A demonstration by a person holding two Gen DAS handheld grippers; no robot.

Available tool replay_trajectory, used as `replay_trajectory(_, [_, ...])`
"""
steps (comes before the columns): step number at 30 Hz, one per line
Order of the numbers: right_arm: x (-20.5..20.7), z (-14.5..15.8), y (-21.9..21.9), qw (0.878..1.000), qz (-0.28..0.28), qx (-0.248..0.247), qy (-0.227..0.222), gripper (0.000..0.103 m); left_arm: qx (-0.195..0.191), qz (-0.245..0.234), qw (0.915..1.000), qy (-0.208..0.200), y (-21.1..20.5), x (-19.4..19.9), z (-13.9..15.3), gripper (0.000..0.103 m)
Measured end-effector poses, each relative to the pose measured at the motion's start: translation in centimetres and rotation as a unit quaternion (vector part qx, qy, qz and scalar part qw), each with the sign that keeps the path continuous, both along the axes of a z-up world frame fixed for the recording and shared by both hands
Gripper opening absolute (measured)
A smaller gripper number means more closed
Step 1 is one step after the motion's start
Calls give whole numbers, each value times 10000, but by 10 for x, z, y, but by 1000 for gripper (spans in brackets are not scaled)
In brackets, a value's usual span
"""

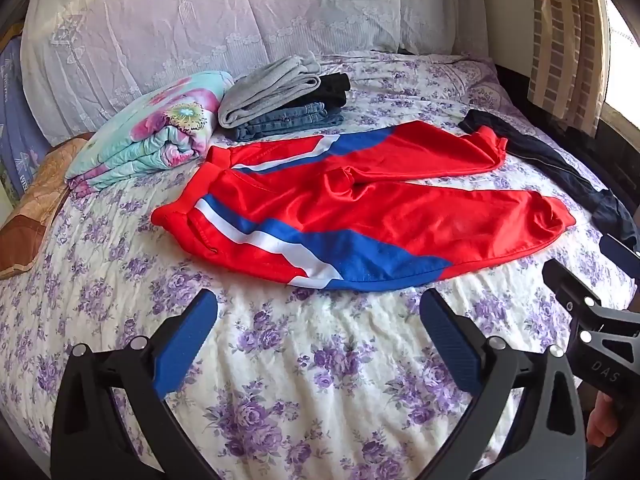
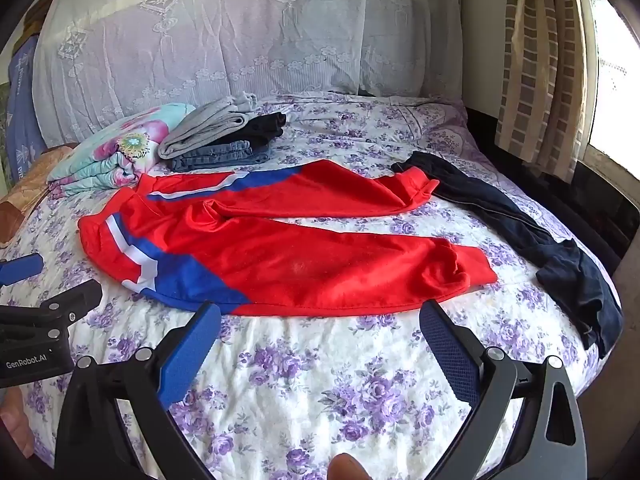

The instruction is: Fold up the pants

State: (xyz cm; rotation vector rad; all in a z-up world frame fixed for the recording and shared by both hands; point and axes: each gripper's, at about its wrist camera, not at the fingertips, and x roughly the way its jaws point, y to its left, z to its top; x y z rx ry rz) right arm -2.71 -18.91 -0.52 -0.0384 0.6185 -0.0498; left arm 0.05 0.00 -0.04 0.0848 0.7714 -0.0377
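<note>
- red pants [image 1: 360,208] with blue and white side stripes are lying spread flat across the flowered bedspread [image 1: 280,360], waistband toward the left, both legs running toward the right and splayed slightly apart
- left gripper [image 1: 320,316] is hovering over bare bedspread just short of the near hem, jaws standing wide with nothing between them
- right gripper [image 2: 320,320] is hovering likewise at the near edge of the pants [image 2: 280,256], jaws wide and empty; neither is touching cloth
- a stack of folded garments [image 1: 284,100], grey, black and denim, is sitting behind the pants beside a folded floral quilt [image 1: 152,128], suggesting other pieces are already done
- dark pants [image 2: 520,224] are lying unfolded along the right edge of the bed, one end tucked under the far red cuff, apparently waiting their turn
- judged from this layout, the red pair is showing no fold yet: bringing one leg over the other, then folding lengthwise, is all remaining
</note>
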Motion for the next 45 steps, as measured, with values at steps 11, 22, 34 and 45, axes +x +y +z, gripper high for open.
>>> replay_trajectory(11, [0, -1, 6, 10000, 19, -28, 43, 100, 25, 7, 10000, -44, 0, 0, 0, 99])
replay_trajectory(22, [0, -2, 6, 10000, 31, -24, 41, 100, 11, 21, 10000, -44, 3, -4, -2, 99])
replay_trajectory(34, [1, -2, 7, 10000, 37, -33, 53, 100, -1, 12, 10000, -26, 8, -3, -4, 99])
replay_trajectory(45, [1, -4, 11, 10000, 55, -42, 63, 100, -9, 12, 10000, -13, 10, -2, -5, 99])
